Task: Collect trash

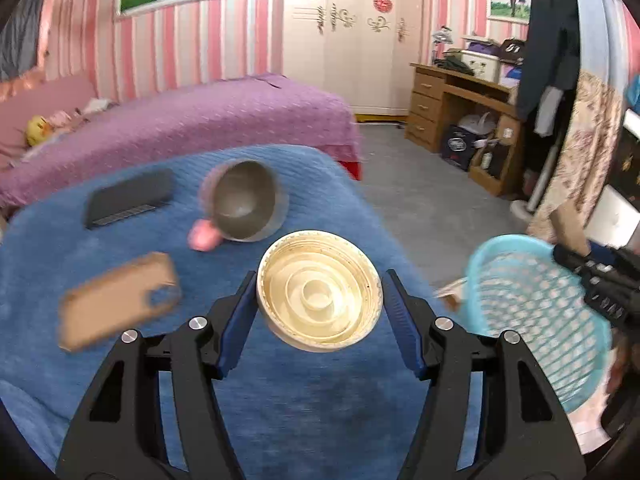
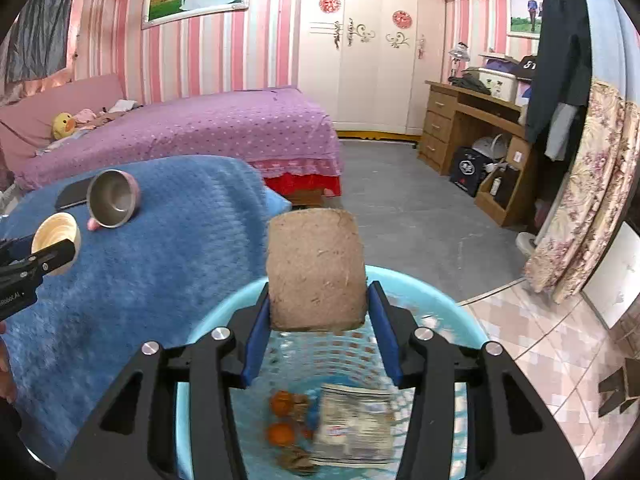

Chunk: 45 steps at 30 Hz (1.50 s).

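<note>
The right claw (image 2: 318, 320) pinches a brown, fibrous slab (image 2: 316, 268) between its blue pads, partly closed, directly above the turquoise basket (image 2: 452, 312). In the basket already lie orange peel scraps (image 2: 282, 420) and a printed wrapper (image 2: 354, 428). The slab is gripped only at its lower end and stands tall above the pads — if the claw tilts on release, it could tip over the basket's far rim onto the floor.

The left claw (image 1: 320, 312) holds a cream, ridged lid (image 1: 318, 290), its pads about halfway apart; the right pad seems to show a sliver of gap, though blur makes that hard to judge. It hangs over the blue-blanketed bench (image 1: 320, 420), near the bench's right edge, with the basket just beyond. A loose hold on the round rim could let the lid slip onto the blanket.

Farther back on the bench lie a tan phone case (image 1: 116, 300), a tipped steel bowl (image 1: 246, 200) and a dark phone (image 1: 128, 198) — not obviously trash.
</note>
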Available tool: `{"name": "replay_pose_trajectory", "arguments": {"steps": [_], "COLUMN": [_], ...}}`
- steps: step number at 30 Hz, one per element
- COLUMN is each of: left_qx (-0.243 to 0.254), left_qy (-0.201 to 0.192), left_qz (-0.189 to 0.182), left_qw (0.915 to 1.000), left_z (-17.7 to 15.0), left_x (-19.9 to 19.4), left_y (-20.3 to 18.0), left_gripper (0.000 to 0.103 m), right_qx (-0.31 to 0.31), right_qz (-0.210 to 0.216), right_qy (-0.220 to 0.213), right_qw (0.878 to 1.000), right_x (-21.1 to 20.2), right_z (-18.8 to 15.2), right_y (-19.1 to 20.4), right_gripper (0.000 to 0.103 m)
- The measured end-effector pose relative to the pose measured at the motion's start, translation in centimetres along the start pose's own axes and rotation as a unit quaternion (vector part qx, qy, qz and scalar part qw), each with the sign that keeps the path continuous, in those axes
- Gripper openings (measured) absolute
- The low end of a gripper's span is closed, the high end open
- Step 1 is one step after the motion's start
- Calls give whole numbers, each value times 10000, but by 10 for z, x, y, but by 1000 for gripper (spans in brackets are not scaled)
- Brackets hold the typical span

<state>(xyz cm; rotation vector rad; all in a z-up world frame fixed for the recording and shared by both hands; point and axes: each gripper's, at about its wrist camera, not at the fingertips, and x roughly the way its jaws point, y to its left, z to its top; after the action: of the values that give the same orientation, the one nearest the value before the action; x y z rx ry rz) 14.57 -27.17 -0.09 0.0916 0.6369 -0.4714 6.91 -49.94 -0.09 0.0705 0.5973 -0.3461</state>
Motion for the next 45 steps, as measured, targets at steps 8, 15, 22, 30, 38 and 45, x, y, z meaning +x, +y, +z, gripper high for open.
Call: {"name": "replay_pose_trajectory", "arguments": {"steps": [8, 15, 22, 30, 38, 45], "left_qx": [510, 804, 758, 656, 497, 156], "left_qy": [1, 106, 270, 378, 168, 76], "left_qz": [-458, -762, -774, -656, -428, -216], "left_qw": [9977, 9938, 9937, 9950, 9977, 9996], "left_z": [-2, -2, -1, -2, 3, 4], "left_x": [12, 24, 41, 54, 44, 27], "left_y": [-90, -144, -152, -142, -125, -87], "left_gripper": [61, 61, 61, 71, 88, 92], "right_qx": [232, 266, 347, 330, 400, 402], "right_qz": [-33, -173, -123, -54, -83, -167], "right_qy": [152, 212, 207, 245, 312, 375], "right_qw": [9996, 9993, 9991, 9991, 9987, 9983], "right_x": [1, 2, 2, 6, 15, 17], "right_z": [-10, -19, -21, -22, -23, -23], "right_y": [-48, -75, -75, -68, -68, -64], "right_gripper": [47, 47, 47, 49, 71, 87]}}
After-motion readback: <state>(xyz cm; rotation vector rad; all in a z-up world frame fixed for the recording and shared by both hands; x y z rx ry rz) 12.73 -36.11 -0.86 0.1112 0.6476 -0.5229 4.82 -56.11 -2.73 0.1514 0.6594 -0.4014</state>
